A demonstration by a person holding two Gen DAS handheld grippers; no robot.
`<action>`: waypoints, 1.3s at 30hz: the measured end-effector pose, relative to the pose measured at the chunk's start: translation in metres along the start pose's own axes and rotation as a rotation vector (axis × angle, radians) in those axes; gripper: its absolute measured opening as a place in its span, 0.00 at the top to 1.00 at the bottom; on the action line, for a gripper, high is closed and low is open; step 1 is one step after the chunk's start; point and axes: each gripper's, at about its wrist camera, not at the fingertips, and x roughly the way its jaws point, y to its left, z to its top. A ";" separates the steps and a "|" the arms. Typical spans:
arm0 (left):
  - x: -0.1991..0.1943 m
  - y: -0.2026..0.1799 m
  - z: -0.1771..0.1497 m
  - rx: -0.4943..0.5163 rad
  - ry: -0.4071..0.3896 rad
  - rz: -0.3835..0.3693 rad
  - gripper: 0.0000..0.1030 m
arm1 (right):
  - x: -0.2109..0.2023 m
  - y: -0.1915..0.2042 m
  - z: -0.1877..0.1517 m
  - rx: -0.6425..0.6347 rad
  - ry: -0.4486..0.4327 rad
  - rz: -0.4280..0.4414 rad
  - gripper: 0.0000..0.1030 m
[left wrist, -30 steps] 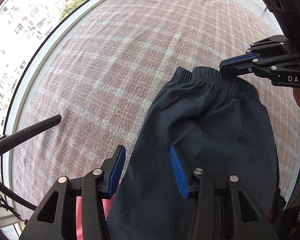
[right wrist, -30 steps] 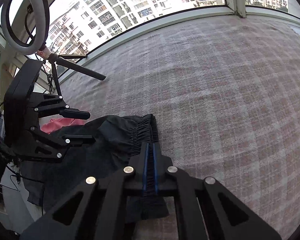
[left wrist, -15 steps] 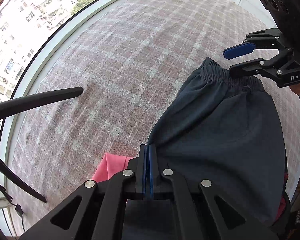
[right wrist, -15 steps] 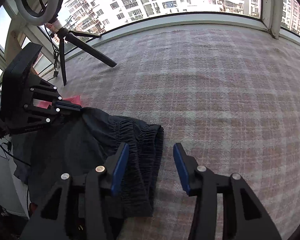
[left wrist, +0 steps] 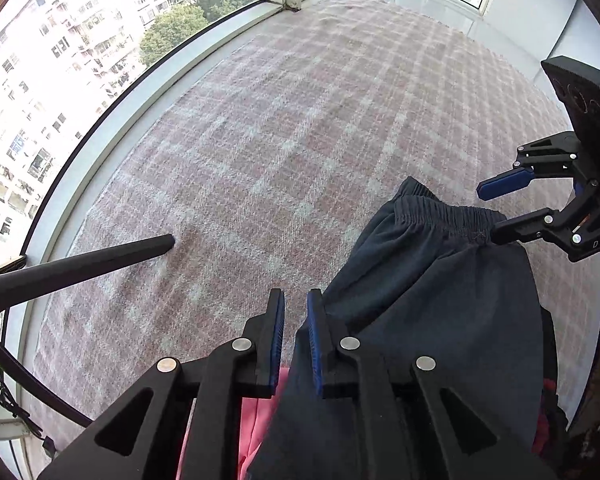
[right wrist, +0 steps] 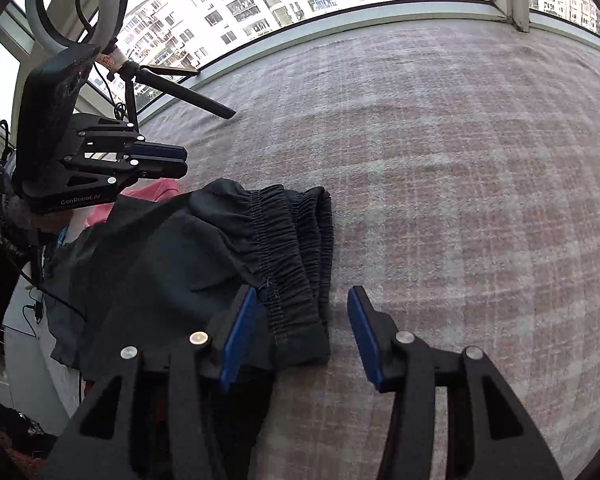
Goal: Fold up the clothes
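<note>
In the left wrist view the left tongs (left wrist: 296, 334) were seen slightly parted, gripping nothing, beside the dark shorts (left wrist: 432, 300) laid at the near edge of the plaid blanket (left wrist: 300, 140), while in the right wrist view the right tongs (right wrist: 302, 332) were held wide open astride the waistband (right wrist: 296, 248).

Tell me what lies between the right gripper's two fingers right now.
In the right wrist view, the open right gripper straddles the corner of the dark shorts' elastic waistband, with a strip of bare plaid blanket beside it.

left gripper (left wrist: 295, 334): jaws slightly parted, holding nothing, beside trousers (left wrist: 428, 312) edge | right gripper (right wrist: 303, 334): jaws wide apart, straddling trousers waistband
</note>
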 end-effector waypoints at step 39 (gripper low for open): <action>0.059 -0.051 0.102 0.206 0.167 -0.153 0.56 | 0.002 0.017 -0.027 0.022 -0.041 -0.023 0.56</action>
